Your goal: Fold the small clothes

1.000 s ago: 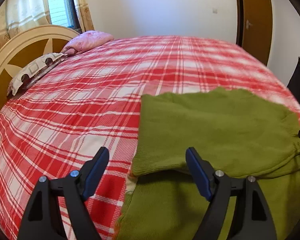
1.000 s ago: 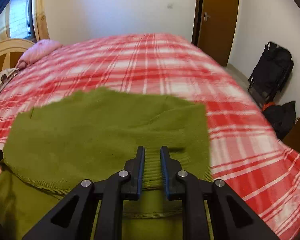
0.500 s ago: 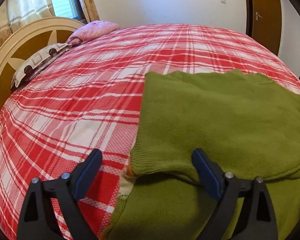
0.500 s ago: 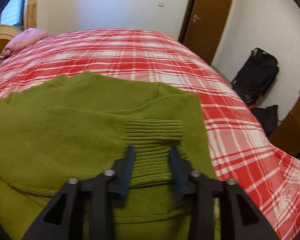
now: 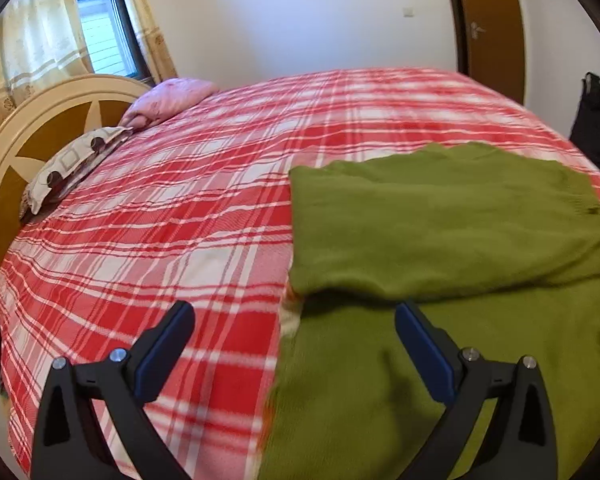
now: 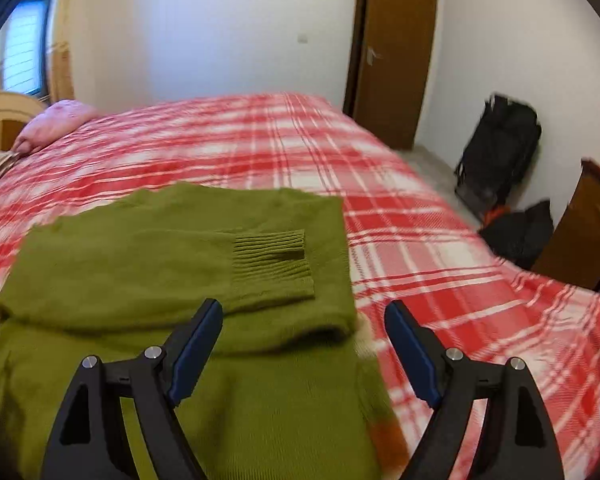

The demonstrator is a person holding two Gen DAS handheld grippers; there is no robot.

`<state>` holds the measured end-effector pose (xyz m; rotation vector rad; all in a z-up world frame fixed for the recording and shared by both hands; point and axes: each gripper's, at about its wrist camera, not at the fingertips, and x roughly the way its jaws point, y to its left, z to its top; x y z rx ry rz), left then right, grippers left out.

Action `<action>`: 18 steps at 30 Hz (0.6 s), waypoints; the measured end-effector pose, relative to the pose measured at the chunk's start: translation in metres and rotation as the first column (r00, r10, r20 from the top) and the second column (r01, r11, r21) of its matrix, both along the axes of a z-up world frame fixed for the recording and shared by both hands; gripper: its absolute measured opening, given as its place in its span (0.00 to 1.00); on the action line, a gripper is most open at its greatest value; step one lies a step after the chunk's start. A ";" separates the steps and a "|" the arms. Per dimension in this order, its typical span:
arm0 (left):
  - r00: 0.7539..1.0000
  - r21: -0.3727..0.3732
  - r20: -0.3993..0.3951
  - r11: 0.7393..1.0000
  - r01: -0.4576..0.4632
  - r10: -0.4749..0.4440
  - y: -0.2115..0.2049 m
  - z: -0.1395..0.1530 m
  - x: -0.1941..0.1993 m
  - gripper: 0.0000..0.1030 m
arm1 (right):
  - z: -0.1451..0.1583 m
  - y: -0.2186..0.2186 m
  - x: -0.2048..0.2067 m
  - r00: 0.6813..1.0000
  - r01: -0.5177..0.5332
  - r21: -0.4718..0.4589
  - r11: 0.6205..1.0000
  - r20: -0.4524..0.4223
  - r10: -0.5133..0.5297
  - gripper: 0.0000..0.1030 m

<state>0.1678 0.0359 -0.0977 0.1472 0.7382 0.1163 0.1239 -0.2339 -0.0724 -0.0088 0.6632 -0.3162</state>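
Sweater: one green sweater lies on the red plaid bed, its far part folded over the near part.
Cuff: one ribbed cuff rests on top of the fold.
Left gripper: fingers spread wide, holding nothing, above the sweater's left edge.
Right gripper: fingers spread wide, holding nothing, above the sweater's right edge.
Pillows: two, one pink, one patterned, by the headboard.
Bags: two black ones on the floor.

The green sweater is matt knit with a ribbed cuff; the plaid bedspread is woven cloth; the door looks smooth wood
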 end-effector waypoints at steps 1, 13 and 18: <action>1.000 -0.013 0.004 1.000 0.011 -0.011 0.001 0.002 -0.007 0.99 | 0.004 0.005 -0.009 1.000 -0.013 -0.010 1.000 0.011 0.013 0.81; 0.984 -0.009 0.018 0.984 0.180 -0.180 0.007 0.008 -0.077 1.00 | 0.025 0.038 -0.119 0.993 -0.102 -0.128 0.987 0.047 0.109 0.81; 0.966 -0.050 -0.009 0.965 0.259 -0.260 0.016 0.006 -0.107 1.00 | 0.021 0.047 -0.145 0.987 -0.156 -0.145 0.977 0.005 0.158 0.81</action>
